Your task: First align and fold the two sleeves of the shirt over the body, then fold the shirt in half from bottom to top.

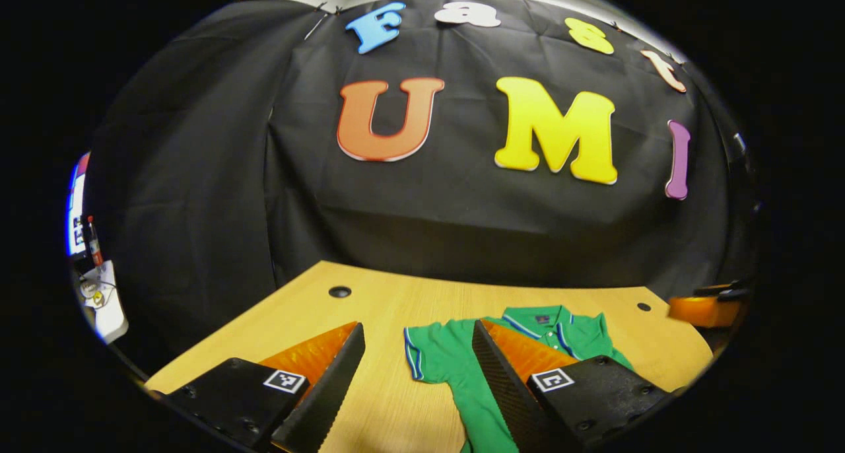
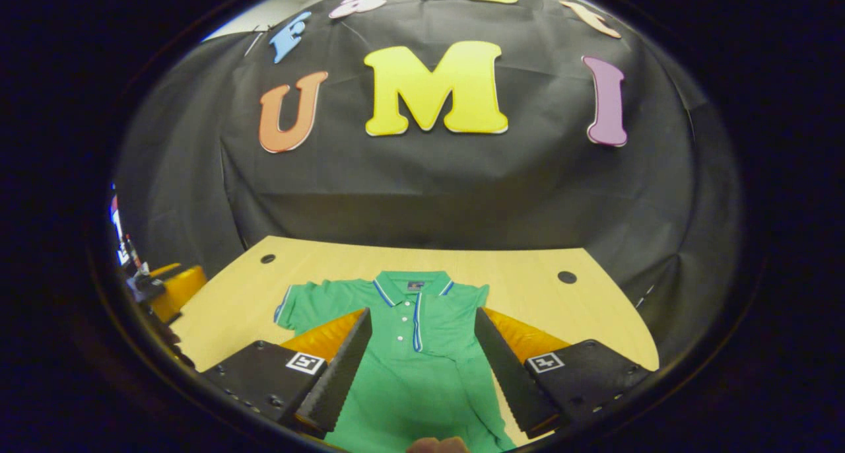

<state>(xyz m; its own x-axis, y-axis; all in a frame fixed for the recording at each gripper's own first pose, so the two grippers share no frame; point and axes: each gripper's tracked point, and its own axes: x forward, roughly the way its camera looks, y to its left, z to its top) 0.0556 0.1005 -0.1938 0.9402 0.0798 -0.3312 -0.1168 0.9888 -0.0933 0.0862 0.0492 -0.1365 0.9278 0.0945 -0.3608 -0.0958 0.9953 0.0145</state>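
Green shirt point(image 2: 422, 347) lies flat on the table point(image 2: 528, 288), collar away. Left gripper point(image 1: 416, 380) hangs wide near the spread sleeve point(image 1: 429, 354); right gripper point(image 2: 422, 364) gapes over the body.

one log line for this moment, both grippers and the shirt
left gripper: open, over table | right gripper: open, over shirt | shirt: flat, sleeves unfolded

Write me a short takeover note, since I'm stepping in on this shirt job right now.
Left tool: open, holding nothing, above the table beside the shirt's left sleeve.
Right tool: open, holding nothing, over the shirt body.
Shirt: flat, collar toward the wall.
Done: the right sleeve looks already folded in.
Left: fold the left sleeve, then fold bottom to top.
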